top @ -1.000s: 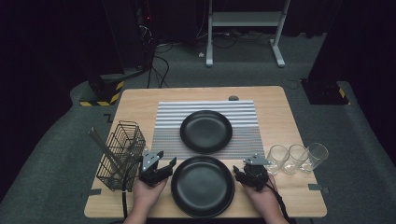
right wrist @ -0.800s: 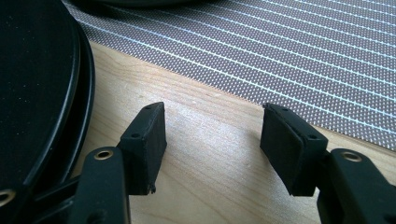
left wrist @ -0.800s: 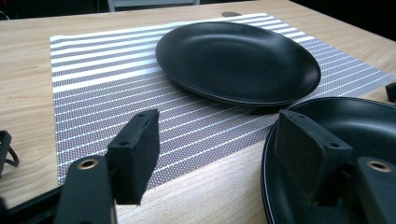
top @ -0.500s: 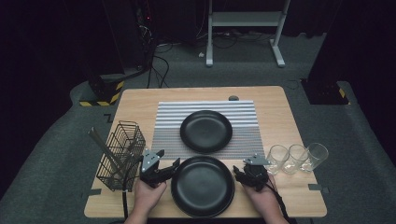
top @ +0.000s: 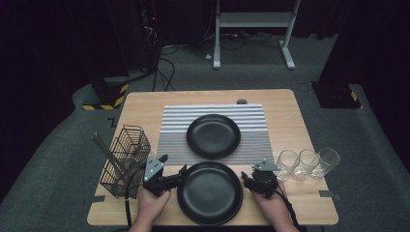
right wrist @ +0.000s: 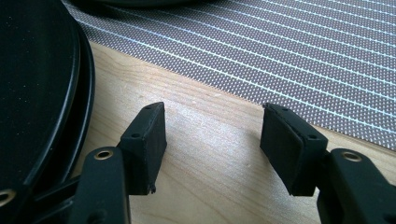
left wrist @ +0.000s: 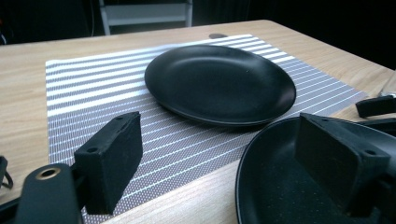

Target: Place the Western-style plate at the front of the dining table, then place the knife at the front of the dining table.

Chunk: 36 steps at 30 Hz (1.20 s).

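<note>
Plate (top: 210, 192) is lying at the table's near edge (top: 309, 212), between our two grippers. We are holding the left gripper (top: 170, 178) with jaws spread wide, one over the plate's rim, gripping nothing. Our right gripper (top: 251, 181) is gaping just beside the rim, over bare wood. Second plate (top: 213, 136) is sitting on the mat (top: 174, 130); basket (top: 123, 159) left, glasses (top: 307, 163) right.
</note>
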Motion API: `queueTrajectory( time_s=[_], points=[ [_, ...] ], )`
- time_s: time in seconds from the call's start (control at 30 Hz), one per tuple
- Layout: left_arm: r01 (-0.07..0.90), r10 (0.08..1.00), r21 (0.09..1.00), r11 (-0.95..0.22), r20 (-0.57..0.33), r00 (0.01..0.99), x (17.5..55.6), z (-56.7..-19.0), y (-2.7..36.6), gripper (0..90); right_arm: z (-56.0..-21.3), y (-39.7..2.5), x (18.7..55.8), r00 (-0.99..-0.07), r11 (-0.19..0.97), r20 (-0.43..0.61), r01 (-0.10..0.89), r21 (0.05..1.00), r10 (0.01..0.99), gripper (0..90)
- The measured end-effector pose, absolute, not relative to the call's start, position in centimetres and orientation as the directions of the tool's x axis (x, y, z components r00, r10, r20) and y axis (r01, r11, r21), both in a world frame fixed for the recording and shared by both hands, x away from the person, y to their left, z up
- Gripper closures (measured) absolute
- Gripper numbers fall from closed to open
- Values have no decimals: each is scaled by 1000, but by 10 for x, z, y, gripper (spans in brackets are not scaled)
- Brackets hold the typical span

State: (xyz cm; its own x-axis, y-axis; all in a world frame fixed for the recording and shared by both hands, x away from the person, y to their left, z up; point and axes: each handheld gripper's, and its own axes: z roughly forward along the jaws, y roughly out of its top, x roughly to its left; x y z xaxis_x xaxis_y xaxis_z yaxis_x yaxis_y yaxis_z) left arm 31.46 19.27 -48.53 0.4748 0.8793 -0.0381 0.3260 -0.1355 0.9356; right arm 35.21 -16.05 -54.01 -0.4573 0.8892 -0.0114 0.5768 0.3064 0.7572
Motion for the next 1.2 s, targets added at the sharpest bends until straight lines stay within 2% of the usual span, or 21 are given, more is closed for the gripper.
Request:
queueTrajectory(
  time_s=[1.2],
  points=[
    [213,866,967,-140,15,500,296,-457,197,209,-540,-160,352,-454,306,-14,578,756,891,387]
  ],
)
